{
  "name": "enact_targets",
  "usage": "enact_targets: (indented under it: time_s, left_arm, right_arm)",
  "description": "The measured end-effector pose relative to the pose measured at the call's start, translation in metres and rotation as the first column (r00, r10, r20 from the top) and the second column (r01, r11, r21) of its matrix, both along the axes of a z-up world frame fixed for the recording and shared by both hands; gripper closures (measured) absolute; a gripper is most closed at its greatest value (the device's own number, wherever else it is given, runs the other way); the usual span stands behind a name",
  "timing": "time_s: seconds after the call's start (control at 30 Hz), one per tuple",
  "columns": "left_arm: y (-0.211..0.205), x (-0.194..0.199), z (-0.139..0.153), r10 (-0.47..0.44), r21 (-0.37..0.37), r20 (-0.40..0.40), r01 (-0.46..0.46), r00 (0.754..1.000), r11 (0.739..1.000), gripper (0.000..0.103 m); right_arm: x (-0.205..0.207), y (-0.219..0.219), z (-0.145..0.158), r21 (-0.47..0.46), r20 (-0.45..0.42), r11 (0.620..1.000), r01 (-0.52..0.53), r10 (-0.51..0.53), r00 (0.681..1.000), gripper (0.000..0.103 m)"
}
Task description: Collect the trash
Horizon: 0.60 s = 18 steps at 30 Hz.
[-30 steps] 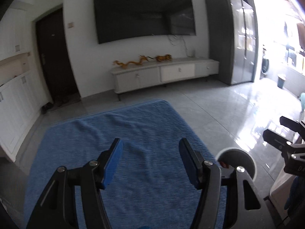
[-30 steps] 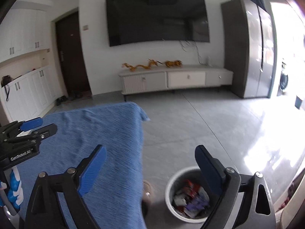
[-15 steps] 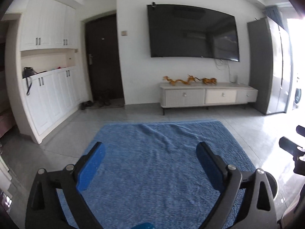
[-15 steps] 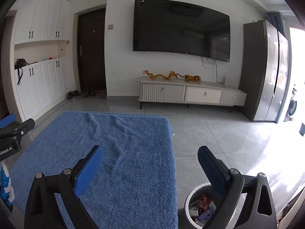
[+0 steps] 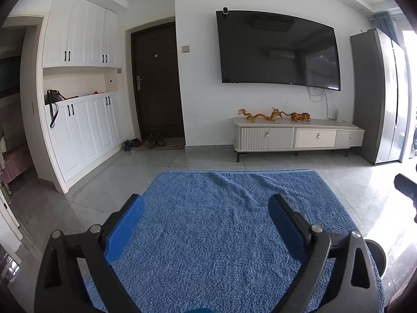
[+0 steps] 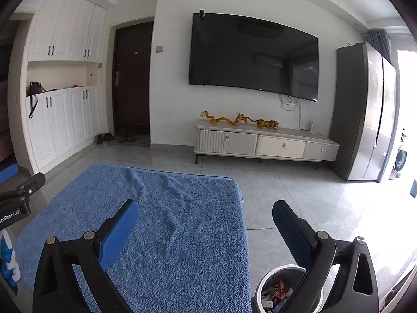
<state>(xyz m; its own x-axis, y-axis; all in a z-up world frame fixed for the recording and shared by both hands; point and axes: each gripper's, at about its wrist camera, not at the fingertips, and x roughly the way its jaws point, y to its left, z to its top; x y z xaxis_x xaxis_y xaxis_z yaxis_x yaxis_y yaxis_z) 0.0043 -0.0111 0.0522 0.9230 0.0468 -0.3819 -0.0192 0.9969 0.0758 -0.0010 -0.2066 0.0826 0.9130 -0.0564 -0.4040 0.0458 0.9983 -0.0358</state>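
Right wrist view: right tool (image 6: 206, 215) is spread wide with nothing between the pads, hanging over the near right part of the blue towel (image 6: 161, 224) that covers the counter. Trash bin (image 6: 280, 290) stands on the floor just beside the counter's right edge, wrappers visible inside, partly hidden behind the tool's right finger.

Left wrist view: left tool (image 5: 206, 215) is also spread and empty, over the middle of the towel (image 5: 229, 224); only a sliver of the bin rim (image 5: 376, 257) shows at lower right.

No loose trash visible on the towel in either view, so the job looks near done.

Risks, my read:
- Near edge of the counter sits below both frames, so a scrap there could get missed.
- Towel is wrinkled and loose; a low tool pass could snag it and drag it off.
- Bin is tight to the counter edge; a downward swing on the right could knock it over and spill the wrappers.
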Motion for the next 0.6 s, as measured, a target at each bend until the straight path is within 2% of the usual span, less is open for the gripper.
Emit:
enact_targets:
  time_s: [0.27, 0.6]
  left_arm:
    - [0.007, 0.001, -0.004, 0.035, -0.009, -0.010, -0.035, 0.999, 0.999, 0.007]
    - [0.009, -0.004, -0.004, 0.048, -0.012, -0.019, -0.049, 0.999, 0.999, 0.007]
  right_arm:
    - [-0.004, -0.018, -0.002, 0.021, 0.005, 0.996, 0.082, -0.082, 0.997, 0.000]
    - [-0.015, -0.020, 0.005, 0.012, 0.028, 0.990, 0.137, -0.137, 0.990, 0.000]
